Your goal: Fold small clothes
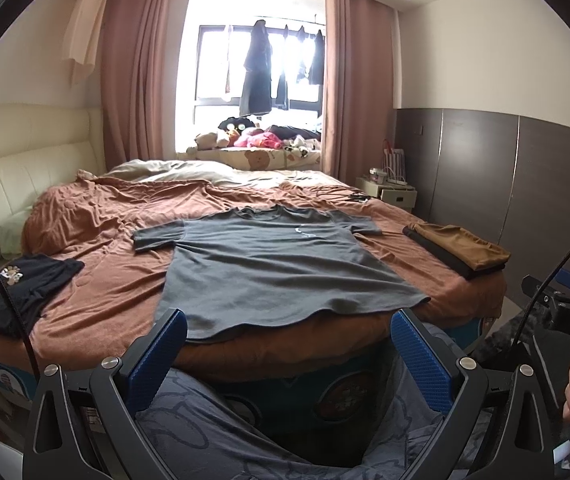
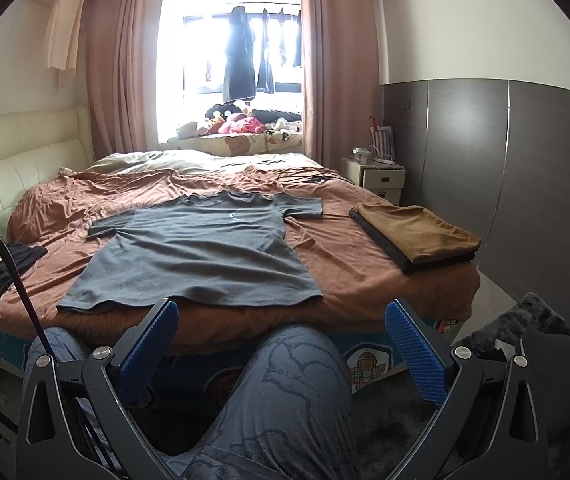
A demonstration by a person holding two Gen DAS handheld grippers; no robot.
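A grey T-shirt (image 1: 269,264) is spread flat and face up on the brown bedspread (image 1: 97,232), its collar toward the far window and its hem lying along the near edge of the bed. To the right of it, close to the right edge of the bed, a stack of folded clothes (image 1: 459,250) is seen, a tan piece on top of a dark one. At the near left, a black garment (image 1: 17,292) with a pale print is laid loosely, and whether it is folded cannot be made out. The left gripper (image 1: 287,354) is held wide open just short of the hem, with nothing between its blue pads. The right gripper (image 2: 281,346) is likewise spread wide and empty, held above a knee in patterned trousers (image 2: 285,392), near the bed's edge and clear of the shirt.
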